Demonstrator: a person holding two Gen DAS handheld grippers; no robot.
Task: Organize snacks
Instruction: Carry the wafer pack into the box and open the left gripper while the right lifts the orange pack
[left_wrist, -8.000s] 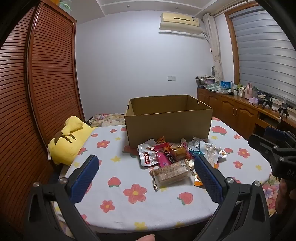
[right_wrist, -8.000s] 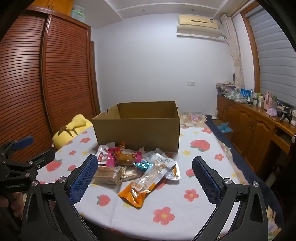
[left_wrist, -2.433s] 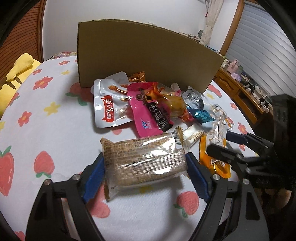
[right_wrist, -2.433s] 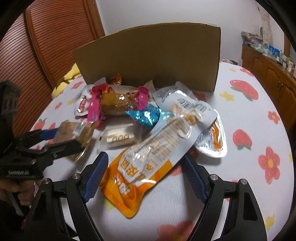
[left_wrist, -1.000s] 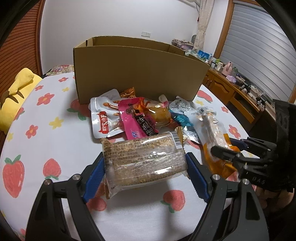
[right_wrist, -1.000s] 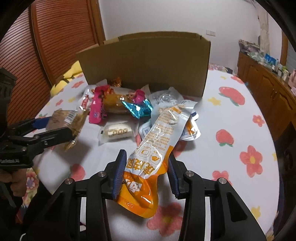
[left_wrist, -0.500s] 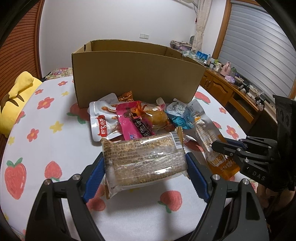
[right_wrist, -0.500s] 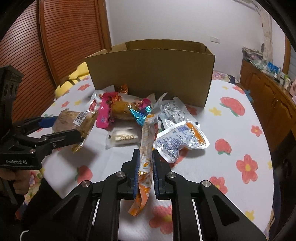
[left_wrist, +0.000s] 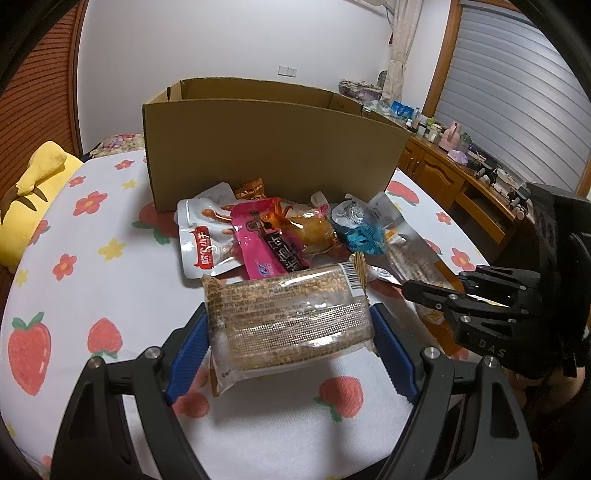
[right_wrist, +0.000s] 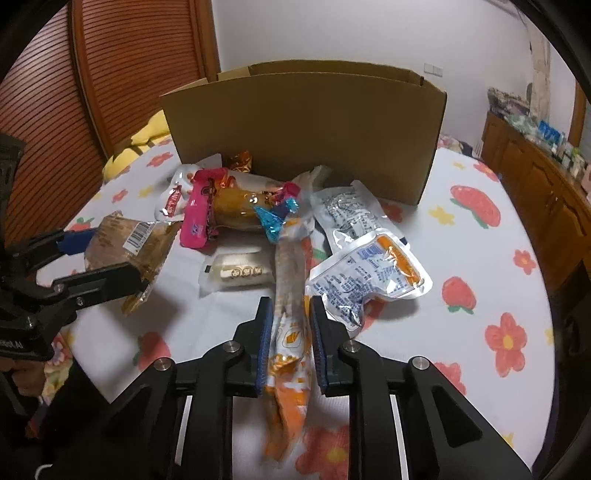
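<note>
My left gripper (left_wrist: 290, 330) is shut on a clear pack of brown sesame crackers (left_wrist: 286, 315) and holds it above the table; it also shows in the right wrist view (right_wrist: 122, 240). My right gripper (right_wrist: 290, 321) is shut on a long orange and clear snack pouch (right_wrist: 290, 295), lifted edge-on; that pouch also shows in the left wrist view (left_wrist: 406, 254). An open cardboard box (left_wrist: 273, 147) stands behind a pile of snacks: a pink packet (left_wrist: 264, 243), a white and red pouch (left_wrist: 201, 240), a bun (right_wrist: 236, 206).
The round table has a white cloth with strawberries and flowers (right_wrist: 498, 295). A white wrapped cake (right_wrist: 238, 273) and two silver pouches (right_wrist: 369, 273) lie near my right gripper. A yellow plush (left_wrist: 26, 206) lies at the left edge. A wooden sideboard (left_wrist: 461, 177) stands on the right.
Both grippers have risen a little and drawn back with their packs. The orange pouch has turned edge-on between the right fingers and left the pile.
</note>
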